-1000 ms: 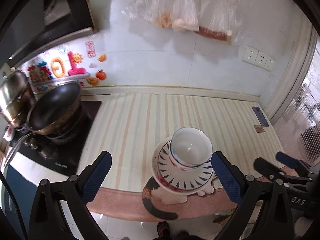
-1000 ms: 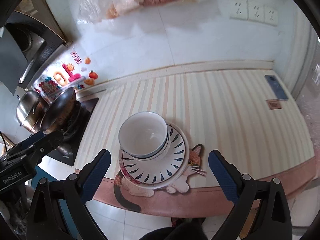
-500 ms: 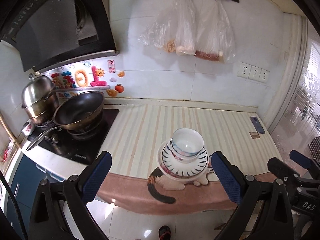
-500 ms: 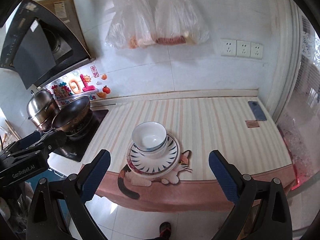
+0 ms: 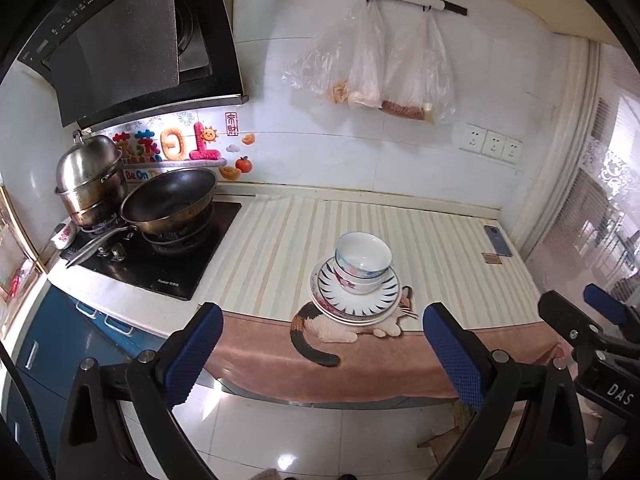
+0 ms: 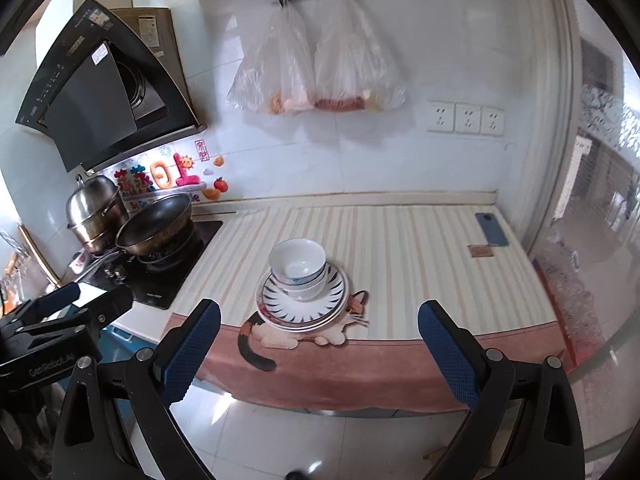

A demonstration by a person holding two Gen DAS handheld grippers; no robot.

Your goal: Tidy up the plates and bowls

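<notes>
- The left gripper (image 5: 320,352) hangs out over the floor in front of the tabletop (image 5: 440,248), fingers (image 5: 192,354) spread wide apart and nothing between them.
- Same deal with the right gripper (image 6: 318,350): blue-padded fingers (image 6: 448,354) wide apart, holding nothing, well short of the dishes.
- The bowls (image 5: 362,266) sit nested, stacked on the plates (image 5: 356,304); the top plate has a dark spoke pattern round its rim. In the right wrist view the bowls (image 6: 298,270) sit toward 11 o'clock on the plates (image 6: 302,306), not centred.
- The whole stack is near the front edge of the tabletop, resting on a striped mat with a cat picture (image 5: 332,326) poking out from under it at 6 o'clock.
- Off at 9 o'clock from the stack: a black stove with a wok (image 5: 170,200) and a steel pot (image 5: 90,178) behind it.
- At 2 o'clock, way over by the wall corner, a phone (image 6: 492,229) lies flat.
- Two plastic bags (image 6: 316,68) hang on the wall at 12 o'clock.
</notes>
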